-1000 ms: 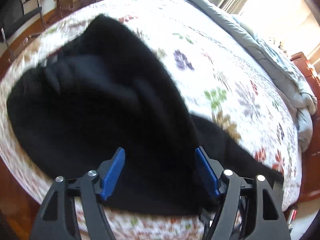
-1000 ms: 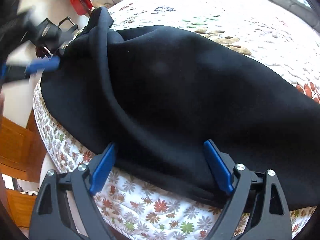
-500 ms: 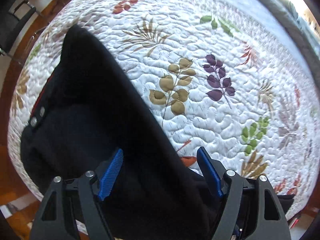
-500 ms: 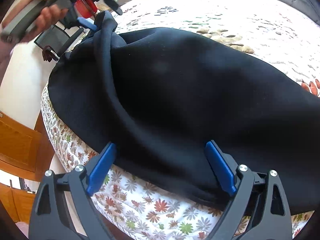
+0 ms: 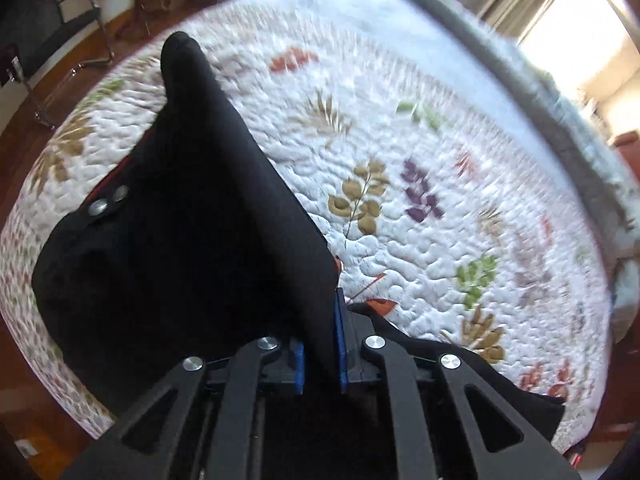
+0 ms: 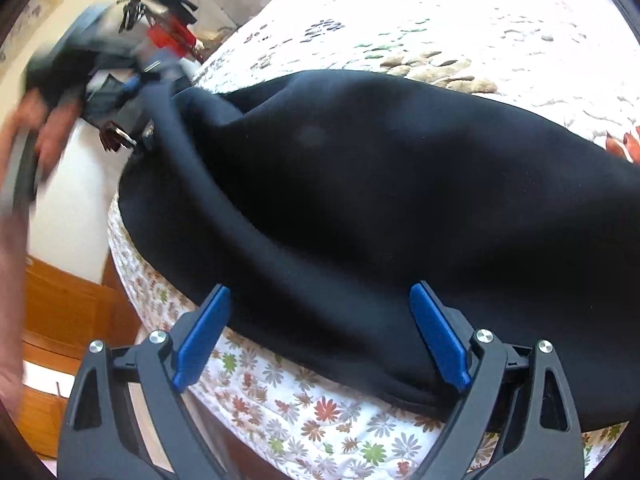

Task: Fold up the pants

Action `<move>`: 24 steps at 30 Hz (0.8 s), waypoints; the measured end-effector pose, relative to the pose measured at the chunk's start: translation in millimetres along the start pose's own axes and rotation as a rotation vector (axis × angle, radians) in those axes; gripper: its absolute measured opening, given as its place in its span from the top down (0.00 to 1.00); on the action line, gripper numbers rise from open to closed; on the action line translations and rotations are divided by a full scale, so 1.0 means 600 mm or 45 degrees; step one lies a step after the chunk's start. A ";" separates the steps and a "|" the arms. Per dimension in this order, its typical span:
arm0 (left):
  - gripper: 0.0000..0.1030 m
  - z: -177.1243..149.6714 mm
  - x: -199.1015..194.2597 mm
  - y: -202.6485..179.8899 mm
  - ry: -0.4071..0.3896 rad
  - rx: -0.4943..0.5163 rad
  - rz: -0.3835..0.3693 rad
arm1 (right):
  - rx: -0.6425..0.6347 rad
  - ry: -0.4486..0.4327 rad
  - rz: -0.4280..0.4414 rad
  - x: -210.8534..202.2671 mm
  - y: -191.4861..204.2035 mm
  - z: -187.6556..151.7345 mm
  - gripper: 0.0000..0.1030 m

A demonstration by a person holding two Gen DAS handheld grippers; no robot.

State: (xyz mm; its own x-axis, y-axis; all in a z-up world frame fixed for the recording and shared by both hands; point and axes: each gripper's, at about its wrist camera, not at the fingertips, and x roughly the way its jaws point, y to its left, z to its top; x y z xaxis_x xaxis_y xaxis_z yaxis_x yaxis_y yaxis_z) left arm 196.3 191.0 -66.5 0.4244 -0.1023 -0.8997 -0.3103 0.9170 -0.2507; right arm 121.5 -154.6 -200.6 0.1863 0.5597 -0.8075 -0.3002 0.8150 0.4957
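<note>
Pants (image 5: 192, 248) now pinched in the clenched left tool (image 5: 320, 344), snaps showing only there; right tool (image 6: 320, 340) stays released over them.

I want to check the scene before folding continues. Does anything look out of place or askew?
Only the black pants: they lie bunched on the quilt, one edge pulled up in the shut left gripper. No damage or spill shows.
</note>
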 end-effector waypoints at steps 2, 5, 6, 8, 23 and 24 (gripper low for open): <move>0.89 -0.045 -0.043 0.037 -0.131 -0.042 -0.044 | 0.025 0.001 0.026 -0.005 -0.006 0.004 0.14; 0.90 -0.143 -0.068 0.112 -0.250 -0.140 -0.035 | 0.058 0.006 0.060 -0.012 -0.015 0.006 0.14; 0.89 -0.171 -0.062 0.129 -0.249 -0.168 -0.035 | 0.069 0.006 0.069 -0.013 -0.018 0.007 0.14; 0.89 -0.209 -0.043 0.168 -0.214 -0.231 -0.071 | 0.082 0.010 0.077 -0.013 -0.022 0.008 0.14; 0.39 -0.141 -0.029 0.294 -0.187 -0.557 -0.304 | 0.040 0.046 -0.013 -0.005 -0.006 0.010 0.14; 0.40 -0.138 -0.022 0.302 -0.177 -0.582 -0.323 | 0.038 0.046 -0.014 -0.004 -0.006 0.010 0.13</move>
State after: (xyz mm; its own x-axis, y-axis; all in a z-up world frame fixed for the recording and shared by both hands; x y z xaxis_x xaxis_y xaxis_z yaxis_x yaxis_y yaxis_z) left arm 64.2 326.6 -129.6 0.6331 -0.2184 -0.7426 -0.5085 0.6059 -0.6117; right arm 127.4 -157.9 -198.3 0.1555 0.5451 -0.8238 -0.2700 0.8256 0.4954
